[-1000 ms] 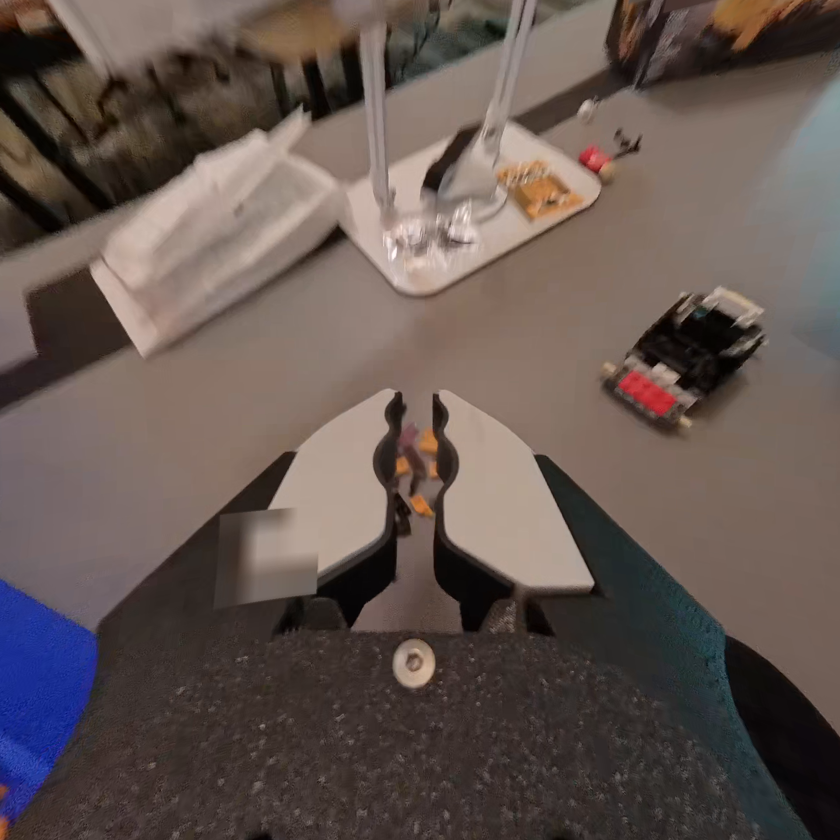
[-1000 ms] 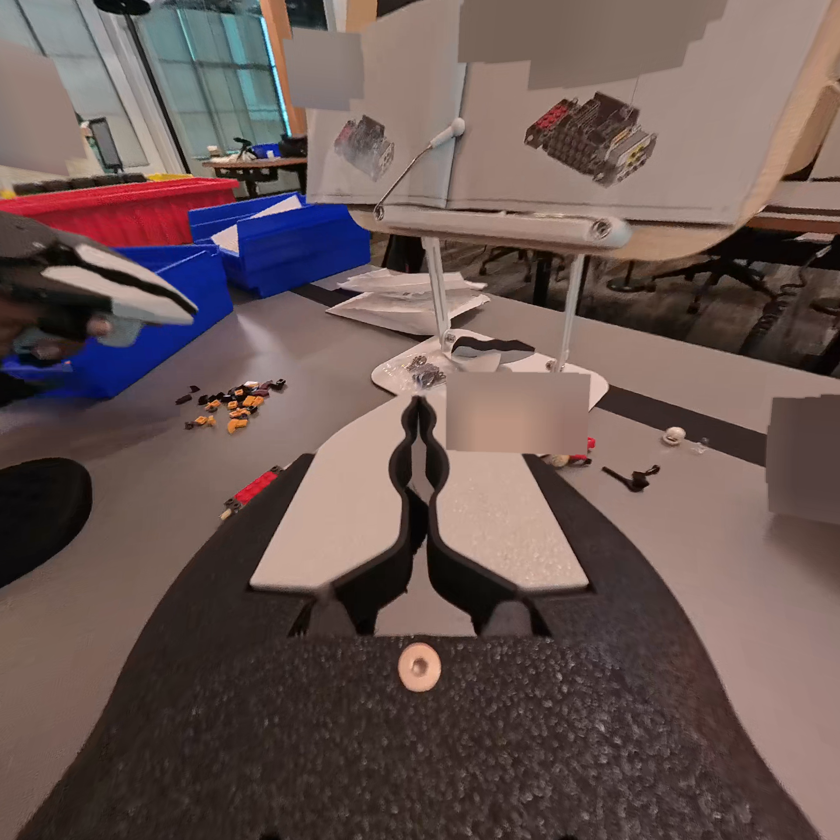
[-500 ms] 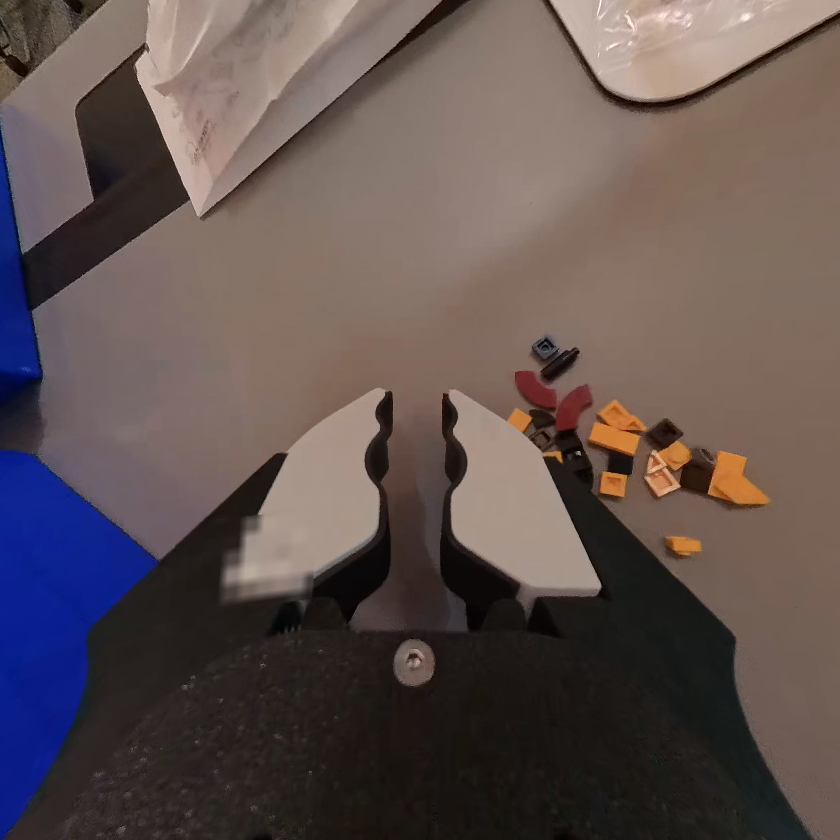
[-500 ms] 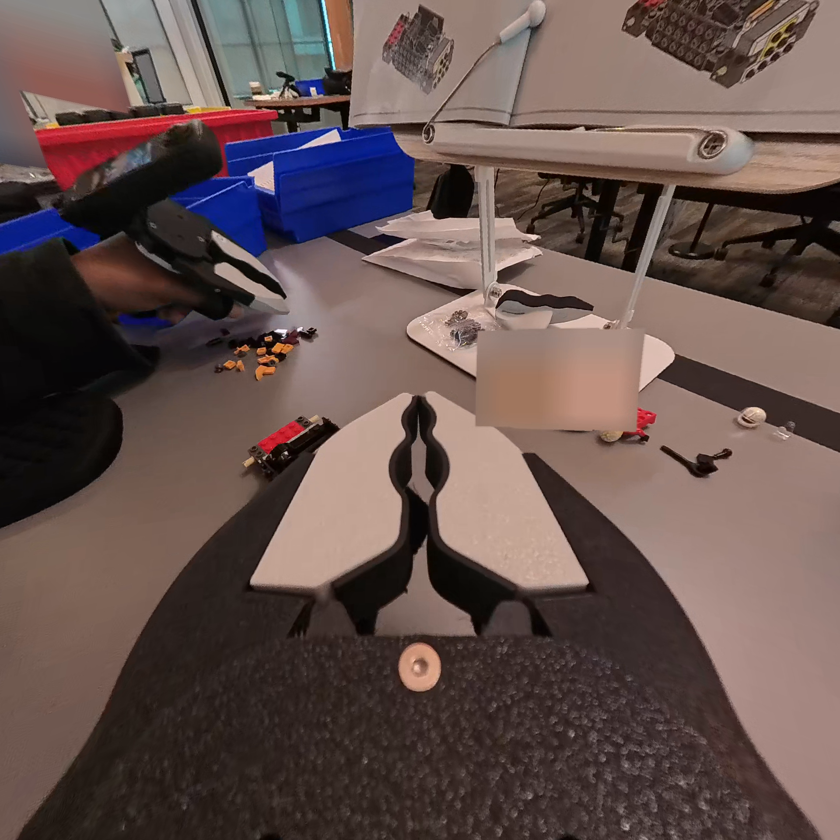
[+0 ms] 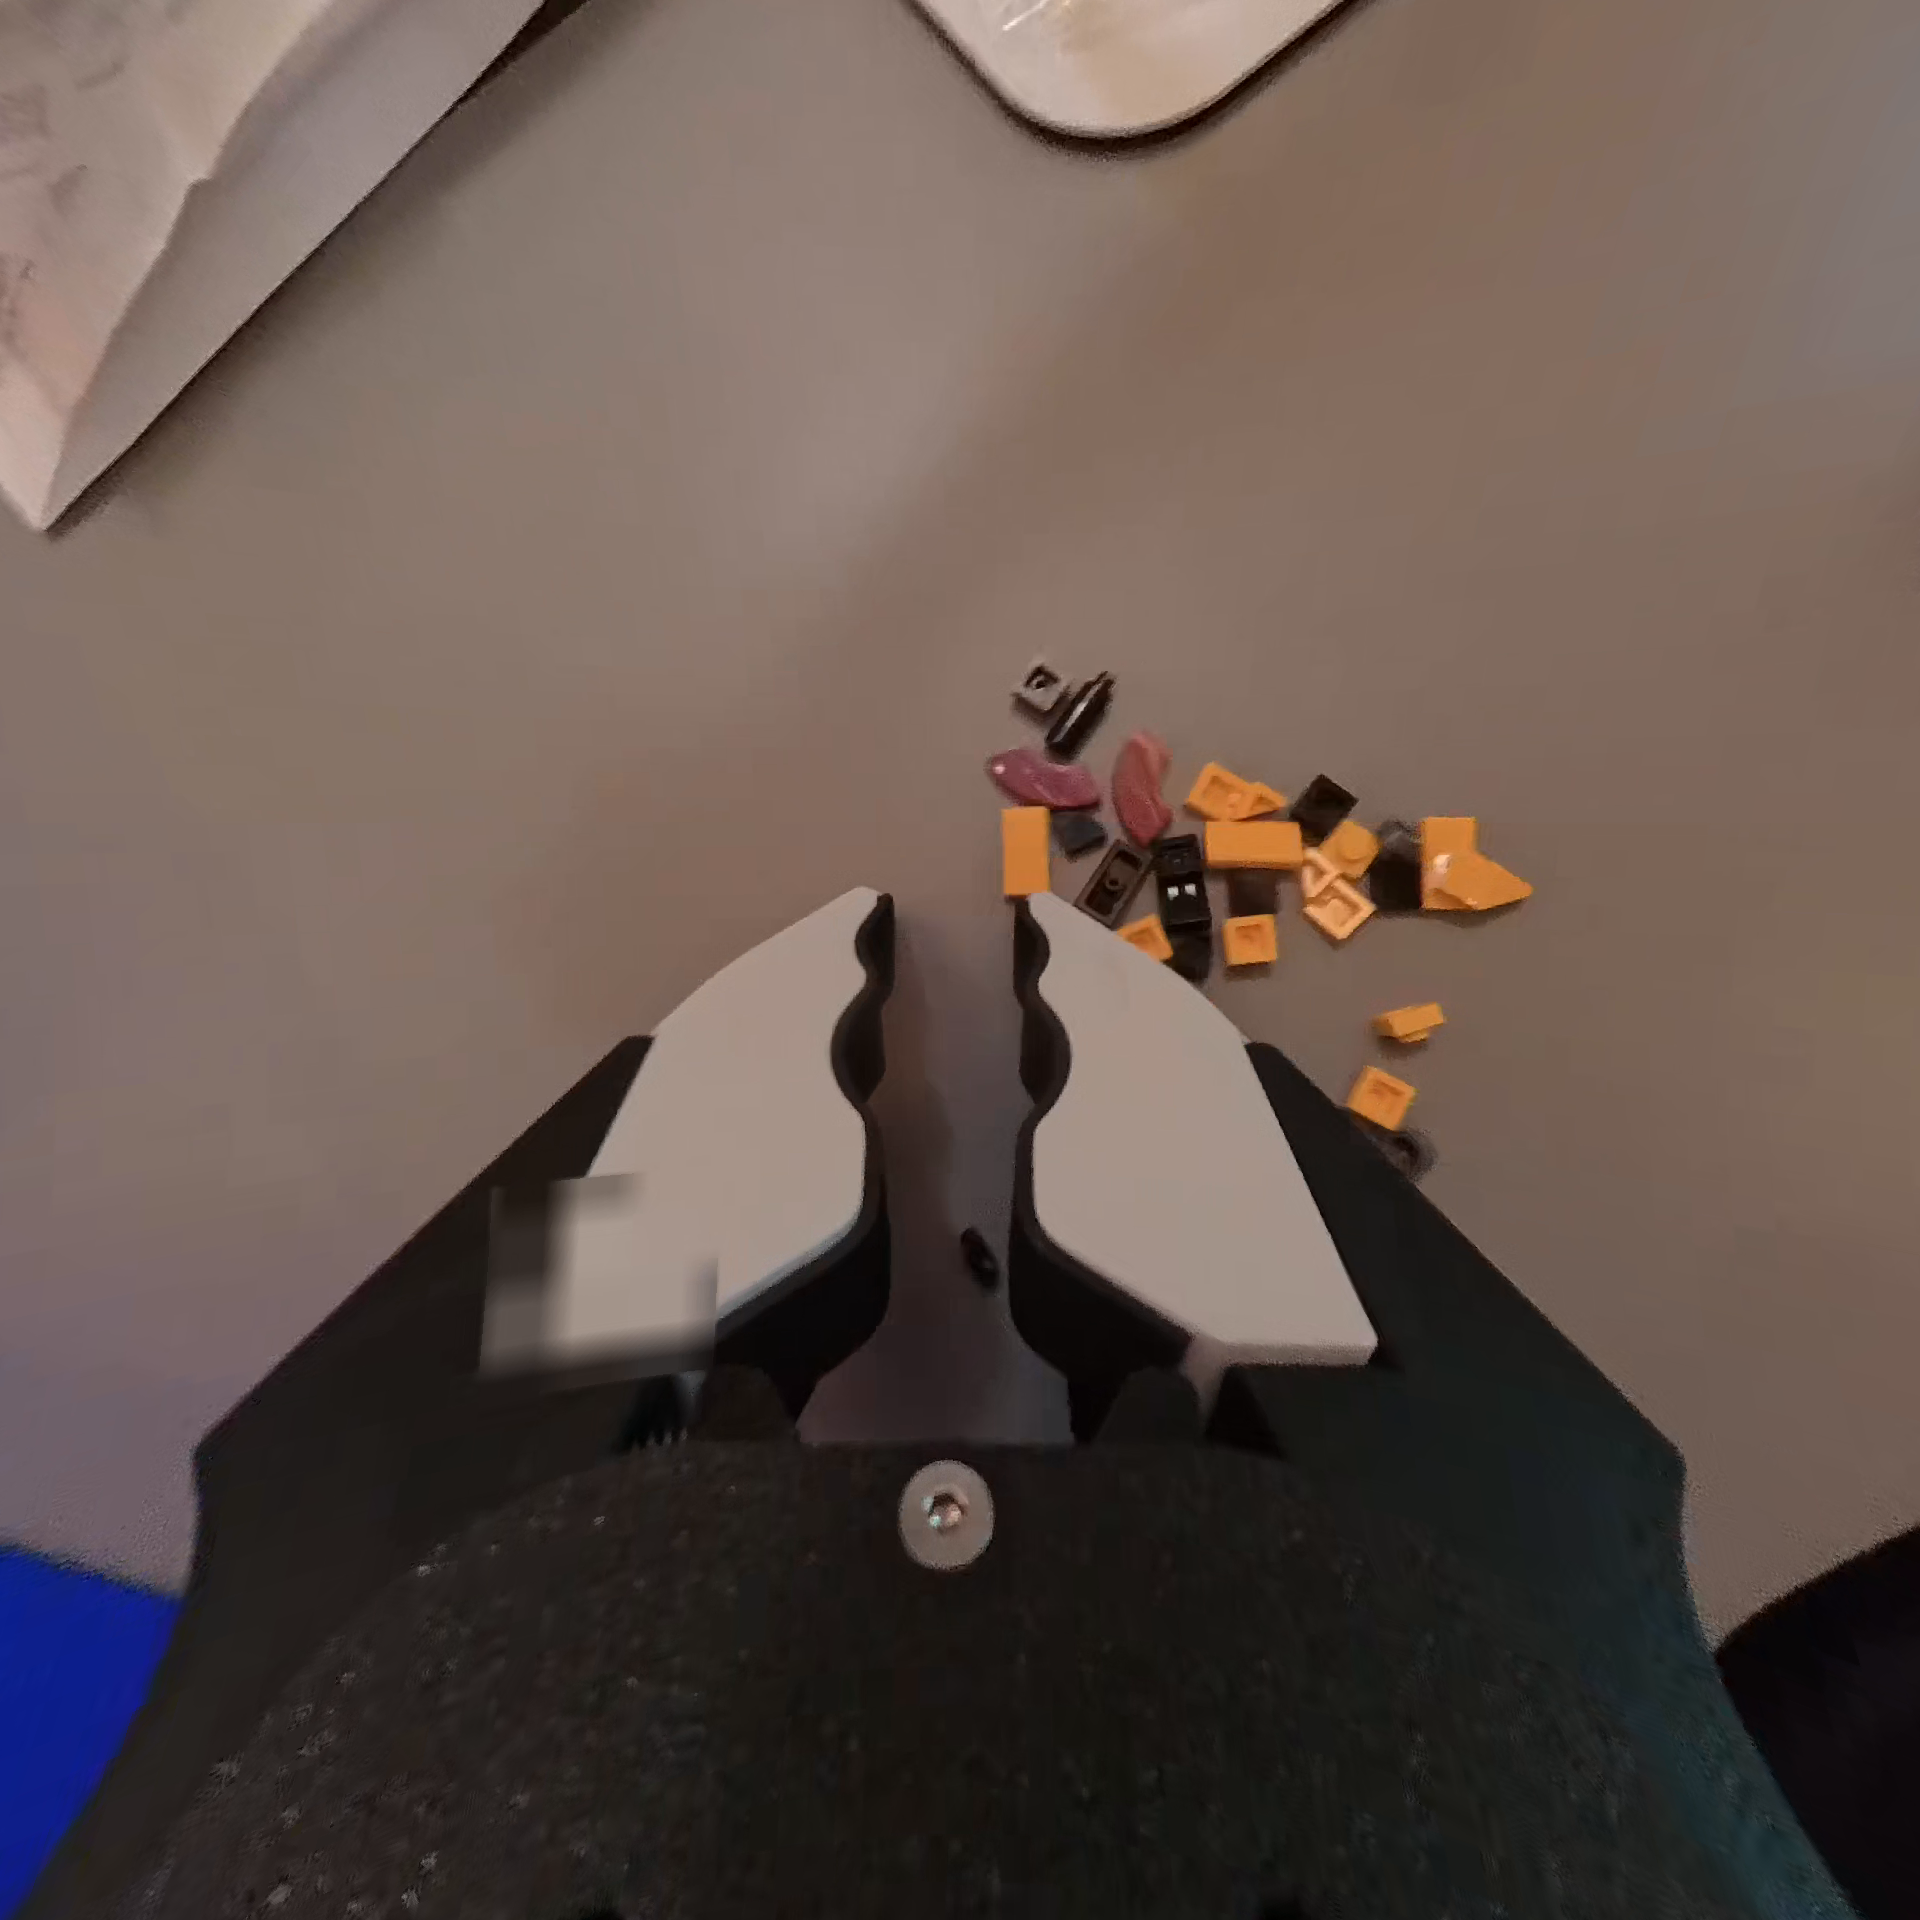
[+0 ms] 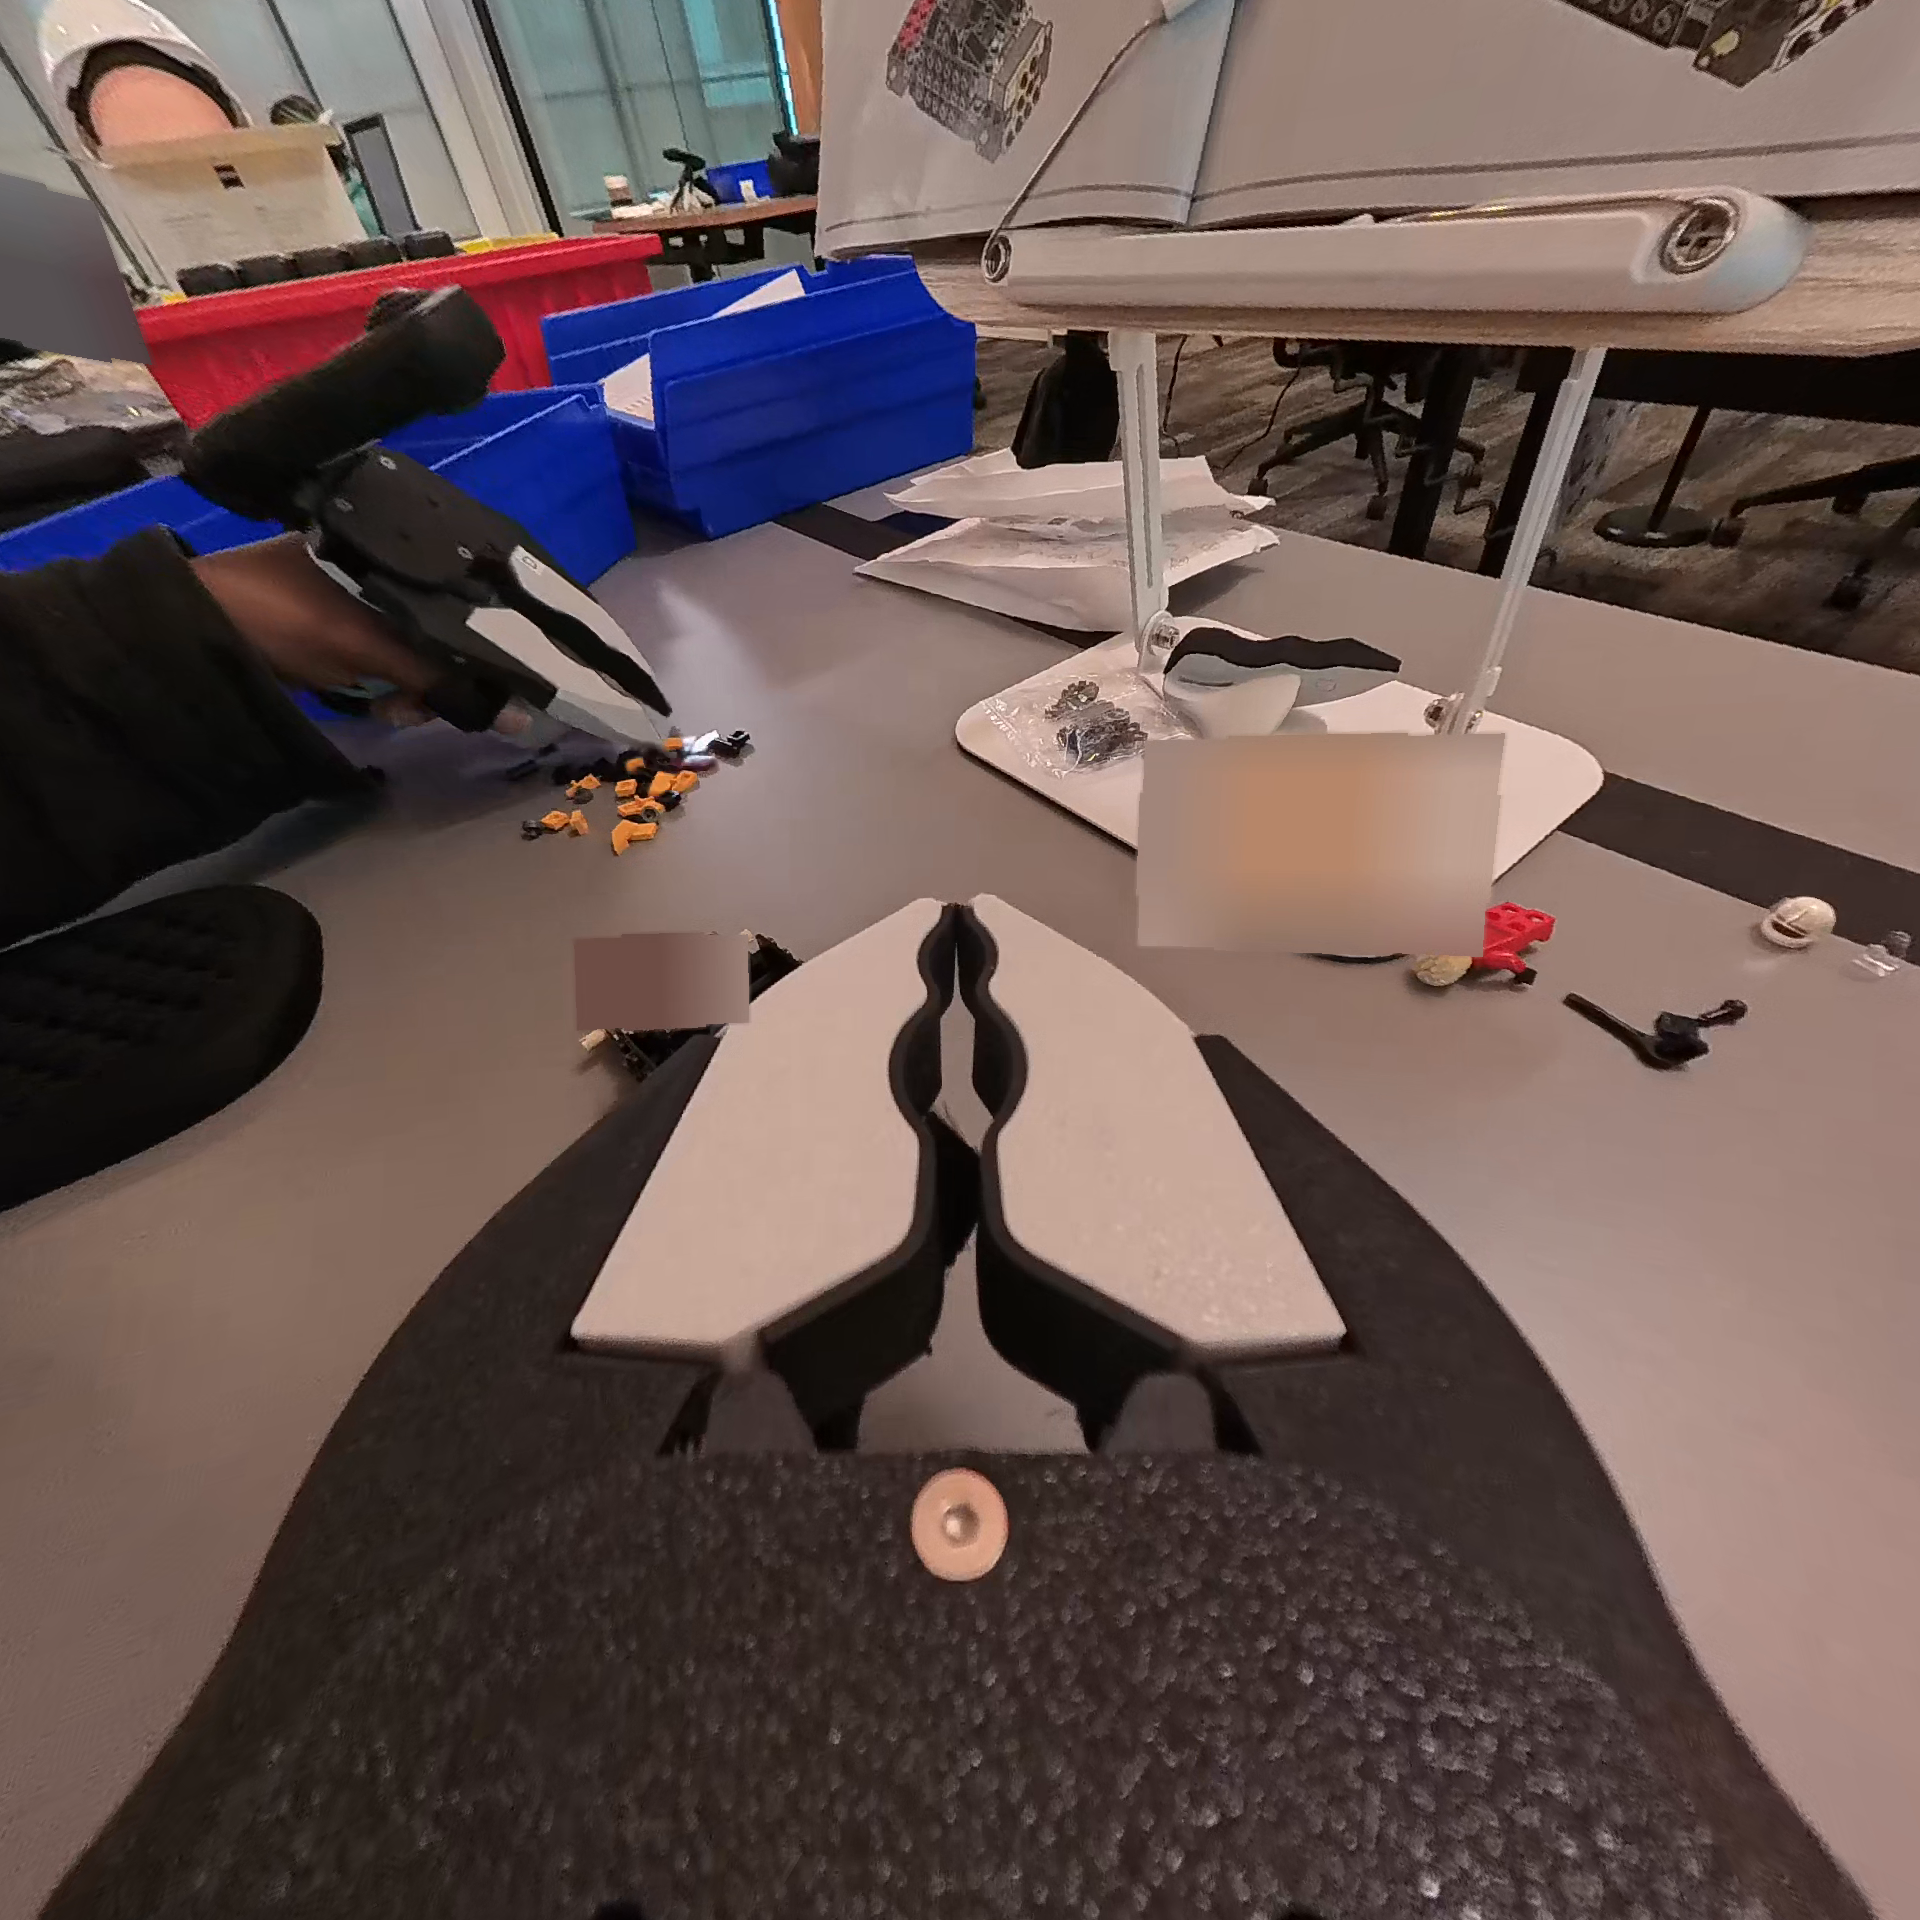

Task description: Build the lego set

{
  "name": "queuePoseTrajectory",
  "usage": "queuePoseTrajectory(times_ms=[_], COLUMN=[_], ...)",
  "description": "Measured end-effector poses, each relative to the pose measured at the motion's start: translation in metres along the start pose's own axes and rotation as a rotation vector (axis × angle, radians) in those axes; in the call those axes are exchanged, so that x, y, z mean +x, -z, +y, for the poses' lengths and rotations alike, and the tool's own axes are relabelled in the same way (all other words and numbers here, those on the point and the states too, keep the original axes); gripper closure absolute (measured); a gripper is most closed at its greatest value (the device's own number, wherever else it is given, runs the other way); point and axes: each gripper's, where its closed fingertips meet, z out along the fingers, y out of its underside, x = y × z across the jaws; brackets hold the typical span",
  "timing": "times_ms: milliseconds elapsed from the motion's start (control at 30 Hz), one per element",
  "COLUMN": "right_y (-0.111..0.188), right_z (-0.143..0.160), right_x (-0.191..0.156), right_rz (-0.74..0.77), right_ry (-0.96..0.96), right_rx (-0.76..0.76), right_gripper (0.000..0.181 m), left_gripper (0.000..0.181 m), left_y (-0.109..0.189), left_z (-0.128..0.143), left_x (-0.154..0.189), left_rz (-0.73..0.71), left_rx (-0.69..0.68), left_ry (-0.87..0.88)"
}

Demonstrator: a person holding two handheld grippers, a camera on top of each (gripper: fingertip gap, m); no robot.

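Note:
A heap of small orange, black and dark red lego pieces lies on the grey table, just right of my left gripper. The left gripper is open and empty, tilted down with its tips close above the table beside the heap. It also shows in the right wrist view, tips at the edge of the heap. My right gripper is shut and empty, low over the table. The partly built black lego model lies just left of its fingers, half hidden by a blurred patch.
A white stand holds the open instruction booklet, with a bag of parts on its base. Loose red and black pieces lie to the right. Blue bins and paper bags stand behind. There is about 30 centimetres between the tips of the two grippers.
My left gripper has swung down to the heap of pieces and opened a little. My right gripper has dropped lower, towards the model, and stays shut.

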Motion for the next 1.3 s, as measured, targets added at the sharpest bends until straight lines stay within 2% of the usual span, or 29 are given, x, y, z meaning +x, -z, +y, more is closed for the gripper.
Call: queuePoseTrajectory(times_ms=[200,367,500,767,900,1200,1300], right_y=[0.000,-0.001,-0.001,0.000,-0.001,-0.002,-0.002], right_z=[0.001,0.003,0.004,0.003,0.005,0.007,0.007], right_x=[-0.001,-0.001,-0.002,-0.004,-0.005,-0.004,-0.004], right_rz=[-0.010,-0.016,-0.022,-0.031,-0.036,-0.040,-0.041], right_ry=[-0.011,-0.013,-0.016,-0.023,-0.025,-0.032,-0.034], right_rx=[-0.003,-0.013,-0.019,-0.016,-0.028,-0.039,-0.041], right_gripper=[0.181,0.181,0.181,0.181,0.181,0.181,0.181], left_gripper=[0.158,0.174,0.181,0.181,0.164,0.168,0.175], left_y=[-0.003,-0.008,-0.009,-0.004,-0.009,-0.014,-0.015], left_z=[-0.004,-0.010,-0.010,-0.008,-0.010,-0.016,-0.017], left_x=[0.007,0.015,0.011,0.007,0.007,0.005,0.004], left_rz=[0.056,0.106,0.082,0.070,0.080,0.046,0.037], left_rx=[0.005,0.008,0.001,0.008,0.005,0.008,0.010], left_ry=[-0.032,-0.019,-0.013,0.027,0.102,0.122,0.119])
